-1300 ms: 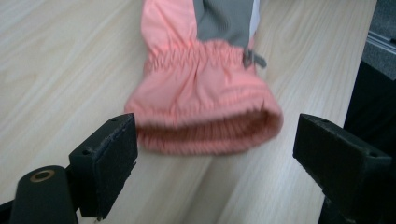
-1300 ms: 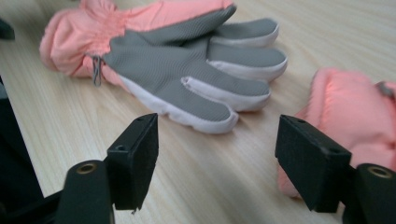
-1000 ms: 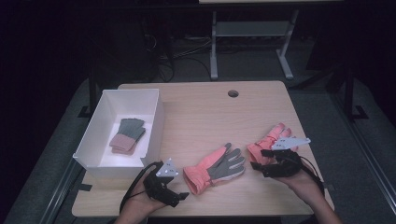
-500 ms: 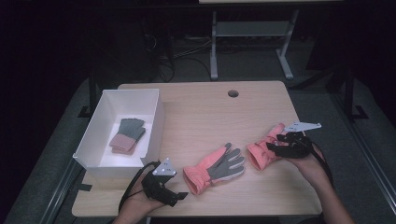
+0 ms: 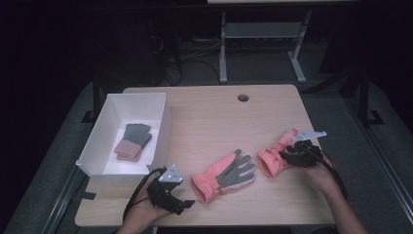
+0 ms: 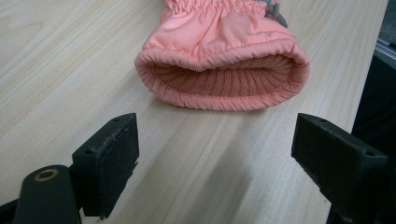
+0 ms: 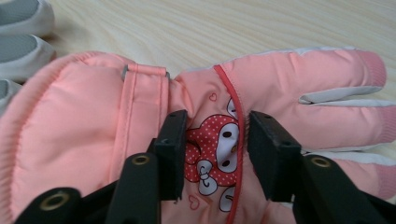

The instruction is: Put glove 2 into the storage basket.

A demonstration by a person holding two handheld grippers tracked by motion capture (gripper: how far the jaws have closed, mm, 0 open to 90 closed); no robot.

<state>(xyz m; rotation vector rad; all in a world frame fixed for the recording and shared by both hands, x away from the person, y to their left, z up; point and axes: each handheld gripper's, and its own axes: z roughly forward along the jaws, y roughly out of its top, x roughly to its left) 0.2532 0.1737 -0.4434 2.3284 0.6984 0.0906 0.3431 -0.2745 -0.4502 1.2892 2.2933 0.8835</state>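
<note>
Two pink ski gloves lie on a pale wooden tabletop (image 5: pixel 204 122) as a person works them with a pair of hand-held tongs. The right tongs (image 7: pixel 212 154) have just been closing on the right-hand glove (image 5: pixel 275 156), which rests near the tabletop's right edge; in the right gripper view the jaws bracket a bunched fold of fabric over the cartoon patch on the glove's back, though it is hard to say whether the pads have bitten in or merely rest against the cloth. The left tongs (image 6: pixel 215 158) stand wide open, holding nothing, at the near edge of the tabletop, aimed at the open cuff of the other glove (image 6: pixel 224 56), which lies palm-up at near centre with its grey palm showing in the high view (image 5: pixel 225 175).

At the left of the tabletop sits a white box (image 5: pixel 163 129). Inside it lies a folded pair of smaller gloves (image 5: pixel 132 141), grey-green with dusty-pink cuffs, toward the far-right part of the floor of the box; the rest of the box is bare.

Judged from the layout, the job appears to be gathering gloves into the box. One pair is in; both pink gloves remain on the tabletop, so the work looks roughly half done, with the right-hand glove's pick-up just beginning.
</note>
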